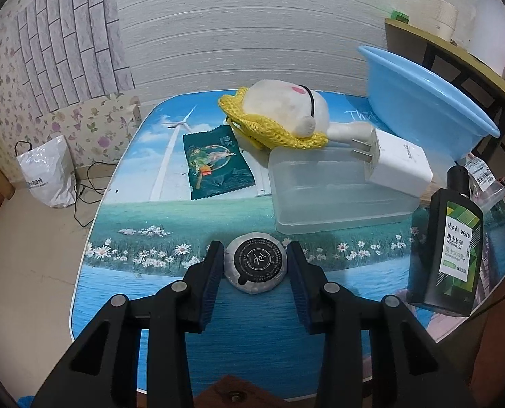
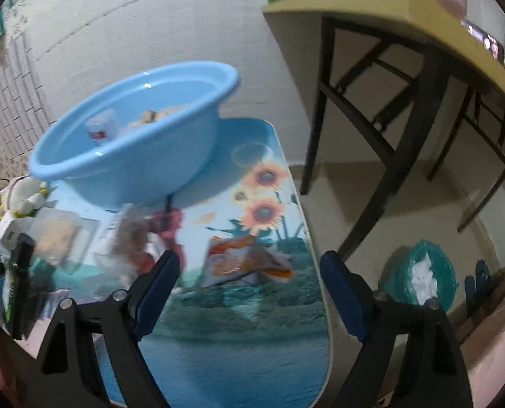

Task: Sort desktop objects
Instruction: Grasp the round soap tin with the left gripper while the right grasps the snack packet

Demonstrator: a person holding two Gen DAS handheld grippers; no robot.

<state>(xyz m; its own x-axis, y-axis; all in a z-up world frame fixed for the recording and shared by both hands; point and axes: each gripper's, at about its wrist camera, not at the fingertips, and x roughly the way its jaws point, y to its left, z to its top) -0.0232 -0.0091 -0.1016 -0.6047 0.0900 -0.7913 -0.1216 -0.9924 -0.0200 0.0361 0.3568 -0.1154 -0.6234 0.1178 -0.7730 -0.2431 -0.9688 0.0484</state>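
Note:
In the left wrist view my left gripper point(image 1: 255, 265) is shut on a round grey wrapped puck with a black label point(image 1: 255, 261), just above the printed table point(image 1: 143, 272). Beyond it lie a green sachet point(image 1: 216, 163), a clear plastic box point(image 1: 334, 193) with a white charger point(image 1: 397, 161) on it, a white plush toy on yellow knit point(image 1: 286, 115), a black bottle point(image 1: 450, 255) and a blue basin point(image 1: 422, 102). In the right wrist view my right gripper point(image 2: 249, 285) is open and empty above an orange snack packet point(image 2: 245, 261); the blue basin point(image 2: 133, 136) holds a few items.
A taller yellow-topped table point(image 2: 388, 10) with black legs stands to the right. A green-lined bin point(image 2: 422, 275) sits on the floor right of the low table. A white bag point(image 1: 48, 173) and a cable lie on the floor at left. A reddish clear packet point(image 2: 143, 238) lies by the basin.

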